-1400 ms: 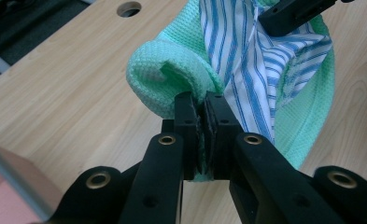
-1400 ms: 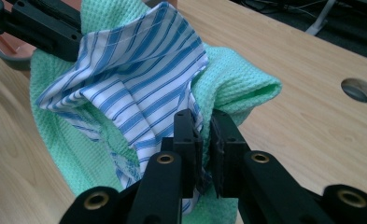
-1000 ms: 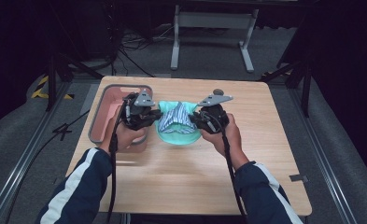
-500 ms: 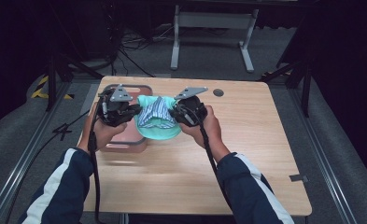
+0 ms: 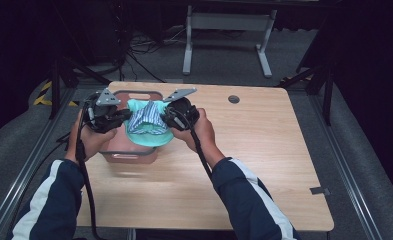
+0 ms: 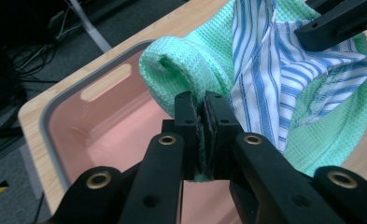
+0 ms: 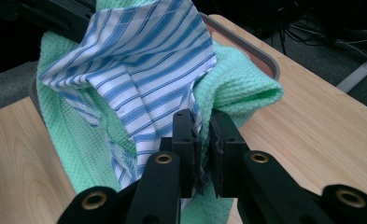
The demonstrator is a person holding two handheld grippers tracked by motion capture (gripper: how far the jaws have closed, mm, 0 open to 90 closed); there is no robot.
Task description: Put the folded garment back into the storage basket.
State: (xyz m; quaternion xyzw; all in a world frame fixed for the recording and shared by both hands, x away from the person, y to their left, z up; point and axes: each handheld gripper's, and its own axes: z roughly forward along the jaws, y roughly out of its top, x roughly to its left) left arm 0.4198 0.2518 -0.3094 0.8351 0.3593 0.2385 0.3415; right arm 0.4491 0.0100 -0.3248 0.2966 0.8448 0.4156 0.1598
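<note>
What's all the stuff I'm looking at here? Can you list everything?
green cloth: one, mint green, waffle weave, held up between the two grippers over the bin's right edge
striped cloth: one, white with blue stripes, lying in the green cloth
bin: one, pink with a grey rim, at the table's left side
table: one, light wood, a dark round hole near its far edge
metal stand: one, grey, on the floor beyond the table
cables: several, black, on the floor beyond the table
left gripper: one, black, shut on the green cloth
right gripper: one, black, shut on both cloths
sleeves: two, dark blue with a white stripe, at the bottom edge
</note>
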